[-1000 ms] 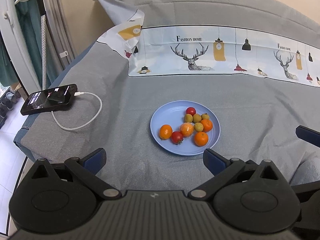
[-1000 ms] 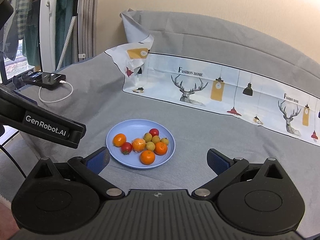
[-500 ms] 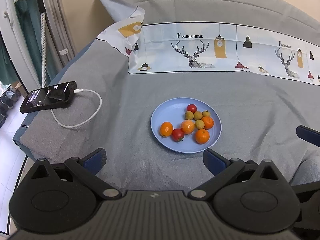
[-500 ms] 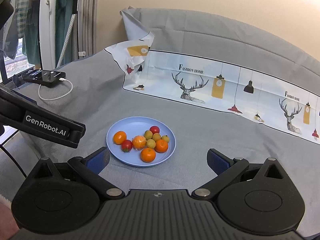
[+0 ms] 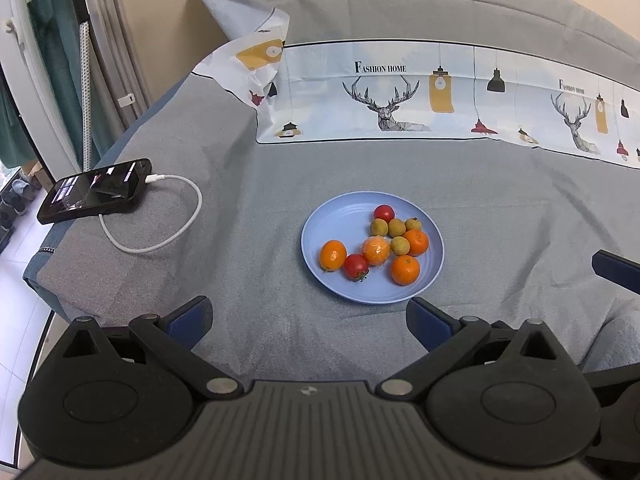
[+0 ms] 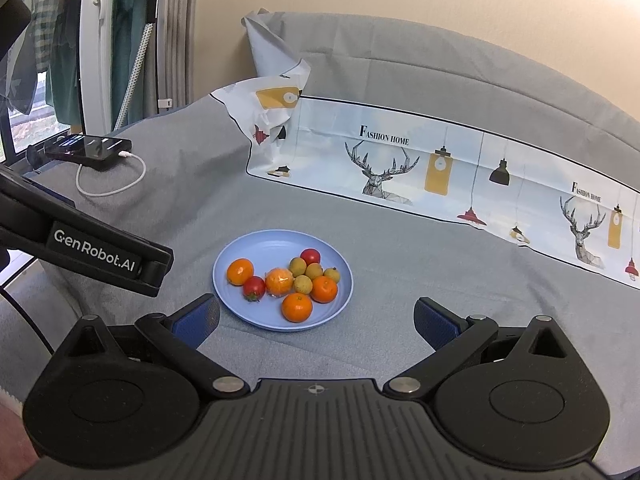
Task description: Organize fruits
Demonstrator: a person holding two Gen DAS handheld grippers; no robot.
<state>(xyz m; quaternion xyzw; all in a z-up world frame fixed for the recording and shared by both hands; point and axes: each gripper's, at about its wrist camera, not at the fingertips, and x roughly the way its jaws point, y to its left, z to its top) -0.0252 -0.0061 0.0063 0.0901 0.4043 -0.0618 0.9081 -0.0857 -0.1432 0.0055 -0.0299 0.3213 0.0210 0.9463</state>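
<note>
Fruits (image 5: pixel 380 246) look light, round, roll-prone; the tomatoes seem soft-skinned, so I would pinch each lightly across its widest part. They cluster on the blue plate (image 5: pixel 320 224) mid-bed — four oranges, two red tomatoes, four small tan fruits. Left gripper (image 5: pixel 308 316) and right gripper (image 6: pixel 316 316) — jaws wide apart, empty.

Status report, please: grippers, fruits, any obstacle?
Left gripper open, empty. Right gripper open, empty. Fruits all on blue plate, untouched. Phone and cable lie left, clear of plate.
</note>
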